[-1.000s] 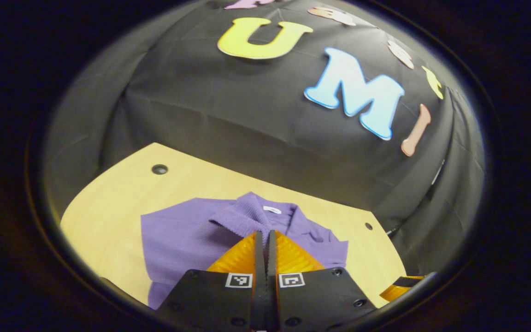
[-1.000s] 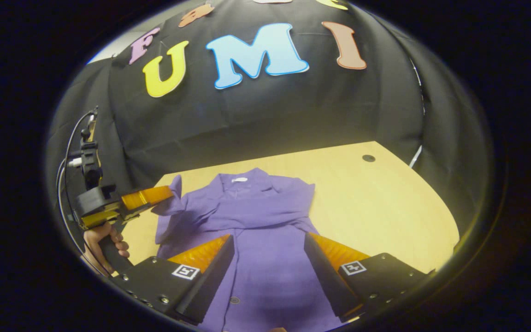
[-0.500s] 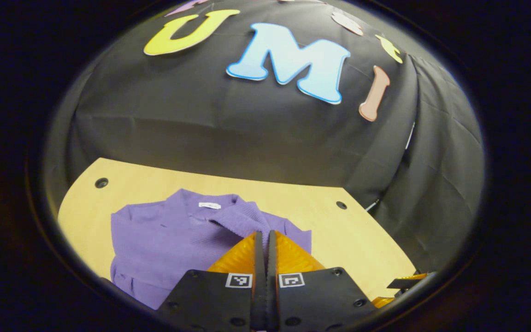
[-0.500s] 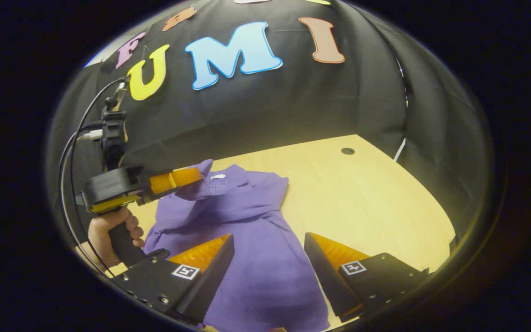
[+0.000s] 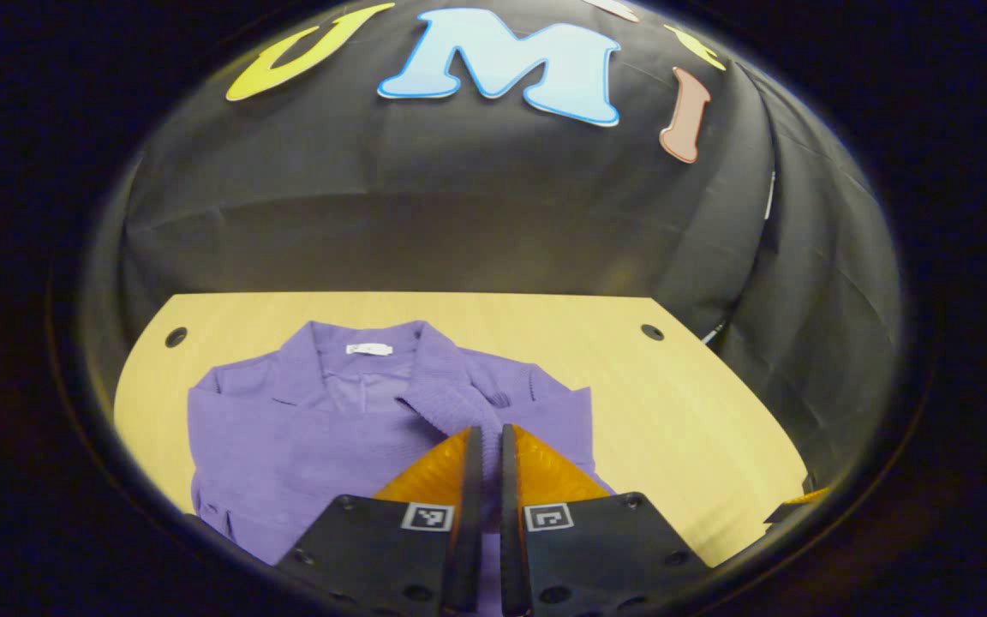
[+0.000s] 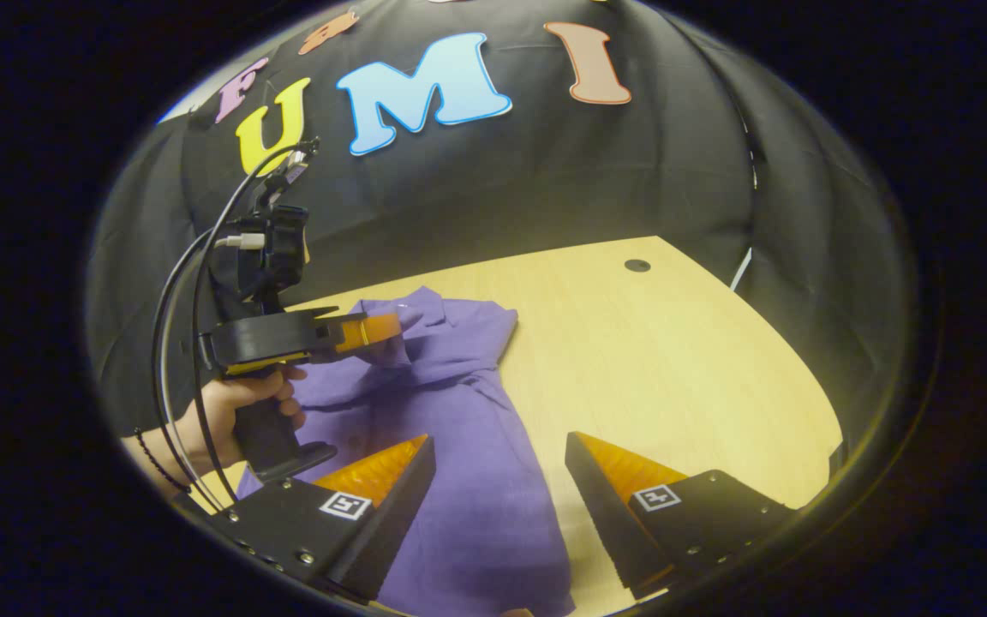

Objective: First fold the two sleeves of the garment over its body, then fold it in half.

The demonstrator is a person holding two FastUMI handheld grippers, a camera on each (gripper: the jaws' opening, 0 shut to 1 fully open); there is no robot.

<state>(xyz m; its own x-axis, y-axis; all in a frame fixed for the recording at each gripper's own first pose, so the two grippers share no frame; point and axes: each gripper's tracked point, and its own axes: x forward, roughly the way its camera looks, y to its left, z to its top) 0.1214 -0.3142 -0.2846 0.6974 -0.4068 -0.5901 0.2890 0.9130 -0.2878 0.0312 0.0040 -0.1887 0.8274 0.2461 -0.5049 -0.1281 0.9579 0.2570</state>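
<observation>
- A pale wooden counter (image 5: pixel 673 403) inside a black-cloth booth carries the purple garment (image 5: pixel 305 428), spread collar-away.
- Nearest in the right gripper view, the right hand-held gripper (image 6: pixel 500 480) waits above the hem, fingers wide apart, empty.
- Farther off, the left hand-held gripper (image 6: pixel 378 329), level in a hand (image 6: pixel 241 403), is clamped on the sleeve (image 5: pixel 451 403), apparently to carry it over the body.

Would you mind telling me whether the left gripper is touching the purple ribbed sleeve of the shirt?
Touching. In the left gripper view the left gripper has its jaws nearly closed on the purple ribbed sleeve, held up over the purple shirt.
</observation>
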